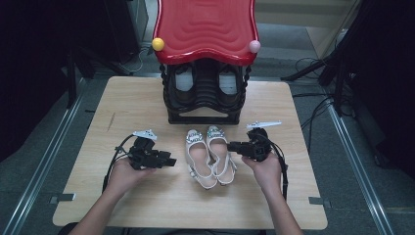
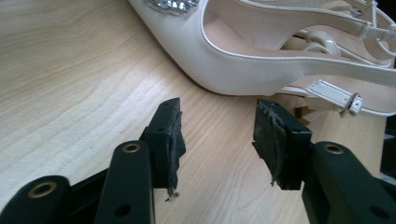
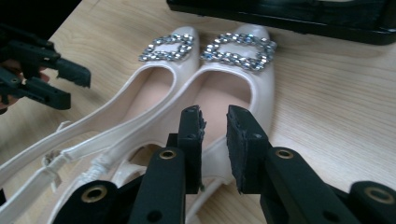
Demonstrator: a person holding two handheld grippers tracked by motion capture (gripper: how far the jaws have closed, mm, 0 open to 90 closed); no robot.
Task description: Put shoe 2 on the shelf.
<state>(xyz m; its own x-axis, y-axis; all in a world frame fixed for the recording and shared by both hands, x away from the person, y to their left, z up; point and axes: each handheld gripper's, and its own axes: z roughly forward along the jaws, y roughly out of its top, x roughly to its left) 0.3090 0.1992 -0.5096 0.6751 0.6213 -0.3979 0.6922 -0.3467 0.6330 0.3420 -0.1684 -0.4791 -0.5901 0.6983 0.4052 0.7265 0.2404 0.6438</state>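
On the counter, before the shoe rack, two white shoes lie side by side. Left gripper and right gripper flank them, jaws spread, empty. Best to pinch each shoe's side wall, not the straps.

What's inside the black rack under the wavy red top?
Inside the black plastic shoe rack, beneath the wavy red plastic top, a pair of dark shoes with pale insoles sits on a shelf. Their toes are hidden by that top.
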